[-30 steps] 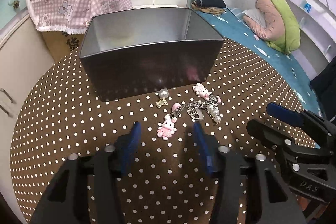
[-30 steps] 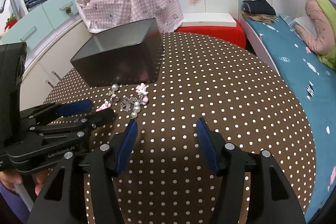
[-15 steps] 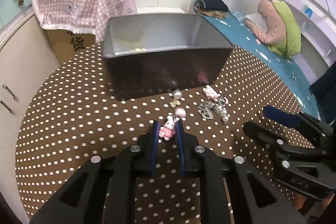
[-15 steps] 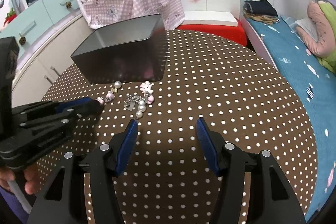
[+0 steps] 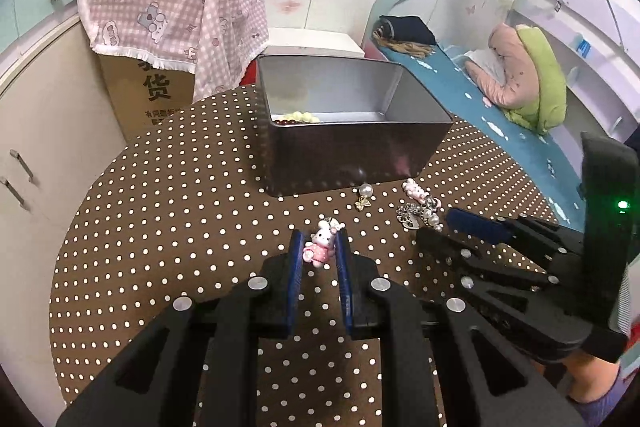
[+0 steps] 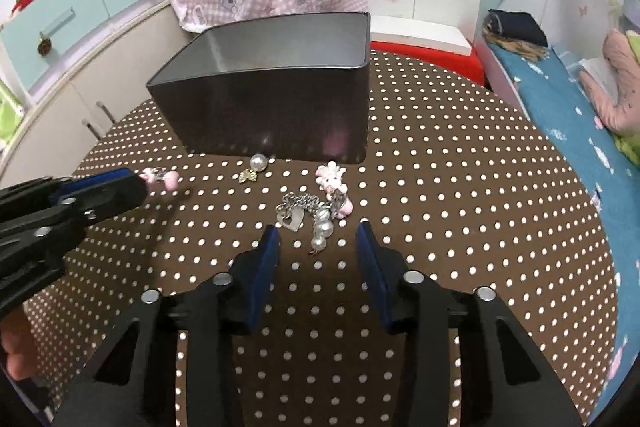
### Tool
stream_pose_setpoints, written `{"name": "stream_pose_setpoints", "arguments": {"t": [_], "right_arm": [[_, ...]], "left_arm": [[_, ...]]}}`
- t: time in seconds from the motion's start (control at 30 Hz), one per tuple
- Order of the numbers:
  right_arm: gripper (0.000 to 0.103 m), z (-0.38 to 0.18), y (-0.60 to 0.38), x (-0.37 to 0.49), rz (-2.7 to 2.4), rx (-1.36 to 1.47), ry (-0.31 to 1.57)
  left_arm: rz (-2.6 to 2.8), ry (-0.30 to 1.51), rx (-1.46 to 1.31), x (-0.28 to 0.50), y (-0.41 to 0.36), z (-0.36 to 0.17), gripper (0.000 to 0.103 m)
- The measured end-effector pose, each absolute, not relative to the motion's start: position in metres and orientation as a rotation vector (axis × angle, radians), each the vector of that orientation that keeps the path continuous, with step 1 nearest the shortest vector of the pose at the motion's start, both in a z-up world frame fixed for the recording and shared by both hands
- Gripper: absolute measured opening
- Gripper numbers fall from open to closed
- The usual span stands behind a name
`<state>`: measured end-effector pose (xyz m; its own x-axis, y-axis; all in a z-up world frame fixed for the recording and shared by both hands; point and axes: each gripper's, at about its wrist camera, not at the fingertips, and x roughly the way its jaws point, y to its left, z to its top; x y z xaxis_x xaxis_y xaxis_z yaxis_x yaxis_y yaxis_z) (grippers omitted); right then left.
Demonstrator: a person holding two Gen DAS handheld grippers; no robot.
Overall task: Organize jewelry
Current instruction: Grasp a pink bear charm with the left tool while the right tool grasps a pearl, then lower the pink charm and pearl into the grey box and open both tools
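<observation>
Two tongs at work. Left tongs [image 5: 319, 251] pinch pink rabbit charm [image 5: 320, 245] above dotted brown tabletop [image 5: 168, 227]; carry it level over grey metal tin [image 5: 344, 147]. Right tongs [image 6: 318, 251], closing, straddle silver heart-and-pearl chain [image 6: 308, 217], not yet gripping; centre before squeezing.

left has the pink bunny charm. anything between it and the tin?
Nothing visible. The left gripper holds the bunny charm; only bare dotted tablecloth lies before the open tin, whose near wall it must clear.
</observation>
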<state>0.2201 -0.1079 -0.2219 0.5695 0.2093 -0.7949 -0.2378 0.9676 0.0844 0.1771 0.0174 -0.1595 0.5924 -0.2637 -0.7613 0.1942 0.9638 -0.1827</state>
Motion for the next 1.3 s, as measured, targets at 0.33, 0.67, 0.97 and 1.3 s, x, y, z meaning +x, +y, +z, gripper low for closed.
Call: {"name": "stream_pose_setpoints", "arguments": {"t": [0.33, 0.67, 0.97, 1.3], "right_arm": [[0.010, -0.207, -0.106, 0.212, 0.295, -0.063, 0.908], [0.010, -0.139, -0.120, 0.189, 0.309, -0.060, 0.787], [0.010, -0.080, -0.125, 0.189, 0.317, -0.073, 0.689], [0.010, -0.040, -0.117, 0.227, 0.333, -0.064, 0.635]], "left_arm": [[-0.305, 0.886, -0.111, 0.175, 0.022, -0.151, 0.015], [-0.411, 0.839, -0.155, 0.174, 0.023, -0.115, 0.015], [-0.481, 0.774, -0.145, 0.188, 0.015, -0.067, 0.015], [-0.466, 0.784, -0.146, 0.235, 0.013, -0.054, 0.015]]}}
